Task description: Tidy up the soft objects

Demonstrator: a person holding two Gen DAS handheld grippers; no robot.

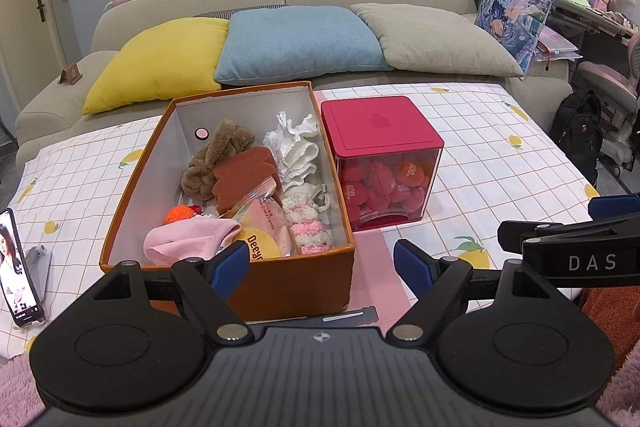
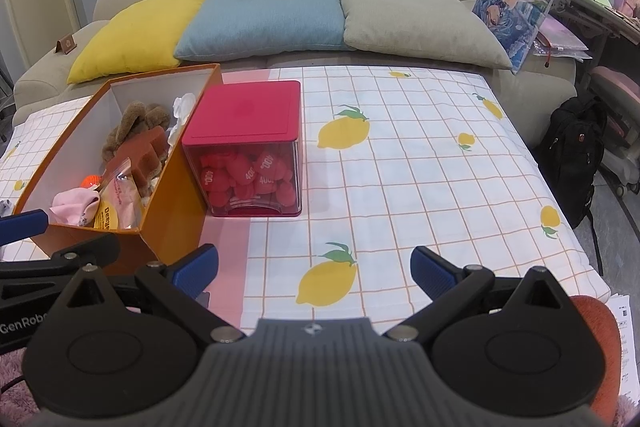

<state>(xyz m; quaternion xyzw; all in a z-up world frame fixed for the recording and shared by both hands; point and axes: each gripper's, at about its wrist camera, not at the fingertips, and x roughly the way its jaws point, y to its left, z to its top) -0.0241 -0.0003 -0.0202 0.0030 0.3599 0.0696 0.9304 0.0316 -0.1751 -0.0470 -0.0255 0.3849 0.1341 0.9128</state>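
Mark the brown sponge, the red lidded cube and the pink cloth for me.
brown sponge (image 1: 244, 177), left wrist view, middle of its top face.
red lidded cube (image 2: 246, 113), right wrist view, centre of its lid.
pink cloth (image 1: 188, 239), left wrist view, middle of the folds.

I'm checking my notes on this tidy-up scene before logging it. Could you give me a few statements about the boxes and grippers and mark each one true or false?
1. The orange box is open and holds several soft items. True.
2. The red-lidded clear box has its lid off. False: the lid sits on top.
3. The left gripper grips the pink cloth. False: it is open and holds nothing.
4. The right gripper is open over the lemon-print tablecloth. True.
5. The clear box stands on the left of the orange box. False: it stands on its right side.
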